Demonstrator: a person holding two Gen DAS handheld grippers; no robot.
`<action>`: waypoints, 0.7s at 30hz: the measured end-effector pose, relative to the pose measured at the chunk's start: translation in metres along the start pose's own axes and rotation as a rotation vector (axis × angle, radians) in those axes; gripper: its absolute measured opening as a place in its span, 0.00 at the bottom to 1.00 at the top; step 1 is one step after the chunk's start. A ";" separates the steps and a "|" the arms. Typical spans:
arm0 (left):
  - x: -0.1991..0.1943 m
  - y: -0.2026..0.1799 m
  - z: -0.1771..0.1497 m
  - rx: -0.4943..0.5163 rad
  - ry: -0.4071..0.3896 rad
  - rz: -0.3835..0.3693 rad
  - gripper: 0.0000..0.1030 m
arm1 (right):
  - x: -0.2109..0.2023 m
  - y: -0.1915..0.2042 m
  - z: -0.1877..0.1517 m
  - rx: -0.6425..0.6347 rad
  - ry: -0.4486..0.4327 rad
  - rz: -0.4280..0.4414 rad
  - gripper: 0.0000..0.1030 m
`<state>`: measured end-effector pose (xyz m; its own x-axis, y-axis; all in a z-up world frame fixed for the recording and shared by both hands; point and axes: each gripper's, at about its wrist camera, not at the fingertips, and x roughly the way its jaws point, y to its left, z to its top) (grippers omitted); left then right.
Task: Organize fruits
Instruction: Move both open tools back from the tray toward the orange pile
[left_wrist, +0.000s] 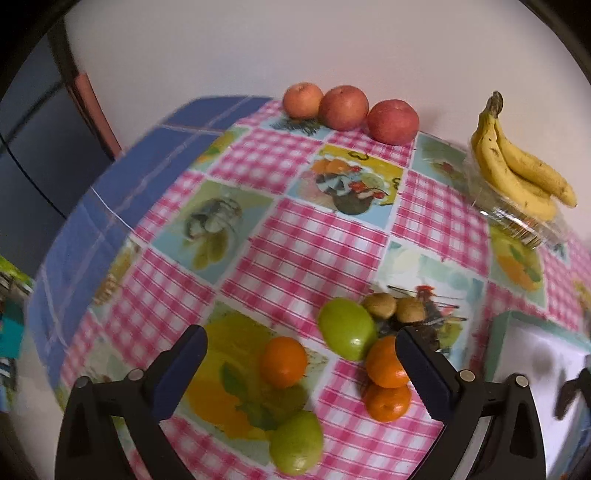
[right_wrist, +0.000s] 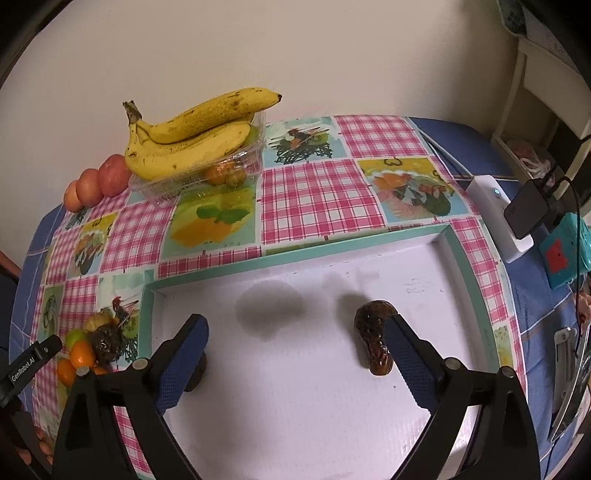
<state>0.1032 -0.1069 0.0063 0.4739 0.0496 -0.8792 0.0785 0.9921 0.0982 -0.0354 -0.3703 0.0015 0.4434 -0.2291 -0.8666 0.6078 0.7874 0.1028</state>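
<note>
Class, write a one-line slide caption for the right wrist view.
Open right hand-held gripper over a white tray holding a dark brown fruit; bananas behind.

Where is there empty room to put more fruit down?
The white tray is mostly bare: only a dark brown fruit lies near the right claw. The checked cloth between the apples and the oranges is free too. Around the oranges and green fruit it is crowded.
</note>
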 end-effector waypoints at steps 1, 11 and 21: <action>-0.002 0.000 0.000 0.014 -0.014 0.020 1.00 | -0.002 0.001 0.000 0.004 -0.002 0.001 0.93; -0.002 0.024 -0.018 0.024 0.035 0.053 1.00 | -0.019 0.022 -0.007 -0.077 -0.010 -0.021 0.93; 0.001 0.040 -0.027 0.120 0.017 -0.035 1.00 | -0.018 0.038 -0.026 -0.100 0.021 -0.059 0.93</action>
<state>0.0830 -0.0640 -0.0030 0.4544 0.0177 -0.8906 0.1995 0.9724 0.1212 -0.0370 -0.3211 0.0080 0.3942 -0.2661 -0.8797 0.5631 0.8264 0.0024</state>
